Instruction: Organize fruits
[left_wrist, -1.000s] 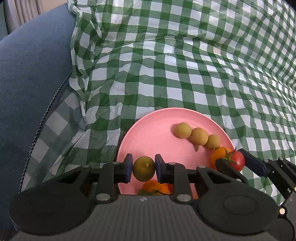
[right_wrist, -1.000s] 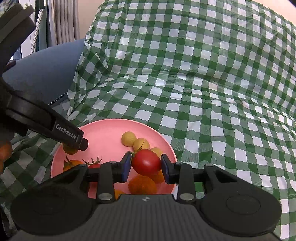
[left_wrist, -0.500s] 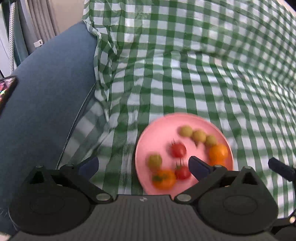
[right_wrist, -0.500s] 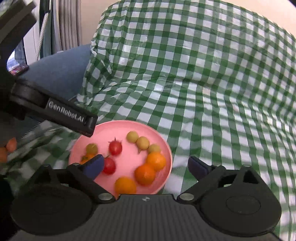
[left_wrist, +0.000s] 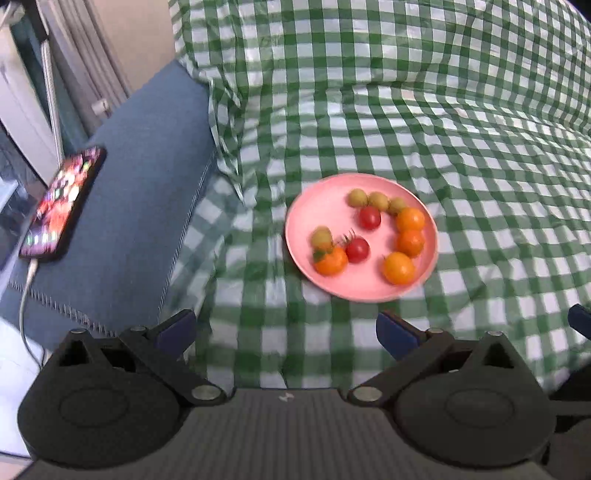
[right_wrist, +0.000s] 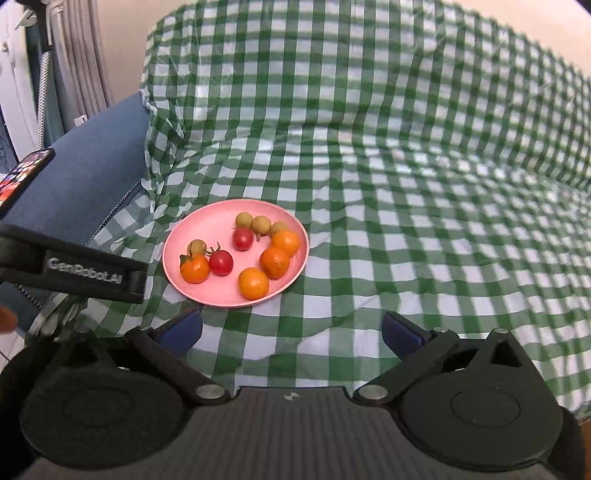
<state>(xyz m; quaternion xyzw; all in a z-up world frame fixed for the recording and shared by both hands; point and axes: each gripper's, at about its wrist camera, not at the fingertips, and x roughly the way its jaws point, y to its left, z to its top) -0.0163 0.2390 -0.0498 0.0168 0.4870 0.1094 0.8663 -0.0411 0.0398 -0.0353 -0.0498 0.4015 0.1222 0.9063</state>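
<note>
Both tools stand wide apart and hold nothing: the left gripper (left_wrist: 286, 330) has just spread its jaws, with only checked cloth showing between its blue pads, and the right gripper (right_wrist: 291, 328) has likewise just been opening, its span bare over the same cloth. Ahead of both lies the pink plate (left_wrist: 317, 201) on the green-and-white checked cloth (left_wrist: 406, 110), clear of either tool. On the plate sit four small yellow-green fruits, three in a row at the far rim (left_wrist: 377, 199) and one nearer the left edge (left_wrist: 321, 236), two red cherry tomatoes (left_wrist: 369, 217) and four orange fruits (left_wrist: 398, 267). To the left of the cloth, a lit phone (left_wrist: 61, 201) rests on a blue cushion (left_wrist: 140, 192) with a white cable plugged into it.
</note>
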